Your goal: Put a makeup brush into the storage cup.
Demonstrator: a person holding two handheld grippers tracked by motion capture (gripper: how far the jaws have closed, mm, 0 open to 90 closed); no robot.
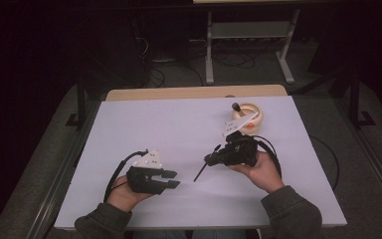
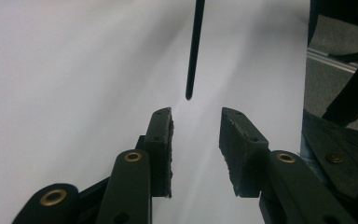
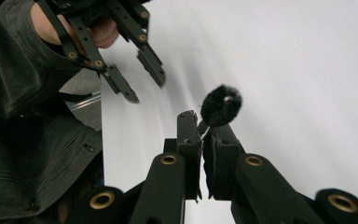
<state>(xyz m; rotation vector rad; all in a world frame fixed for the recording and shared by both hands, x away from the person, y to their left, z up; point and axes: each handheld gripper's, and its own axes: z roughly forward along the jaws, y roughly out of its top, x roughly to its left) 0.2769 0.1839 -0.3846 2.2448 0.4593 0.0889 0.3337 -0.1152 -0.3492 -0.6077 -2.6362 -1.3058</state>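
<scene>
My right gripper (image 1: 210,159) (image 3: 200,122) is shut on a thin black brush (image 1: 199,172), held crosswise just below its fluffy black head (image 3: 221,106). The handle slants down towards the white table top (image 1: 179,124), its tip just above or on the surface. My left gripper (image 1: 174,179) (image 2: 196,116) hovers low at the front left, open with nothing between its jaws. In the left gripper view the brush handle (image 2: 193,51) ends a short way beyond the open jaws. The right gripper view also takes in the left gripper (image 3: 137,81), open, with a hand and a dark sleeve (image 3: 23,93) behind it.
A round wooden bowl (image 1: 254,110) stands at the back right, just behind my right gripper, with a second dark brush (image 1: 236,107) leaning in it and something orange (image 1: 249,125) at its near side. The table's front edge (image 1: 204,226) is close to both forearms.
</scene>
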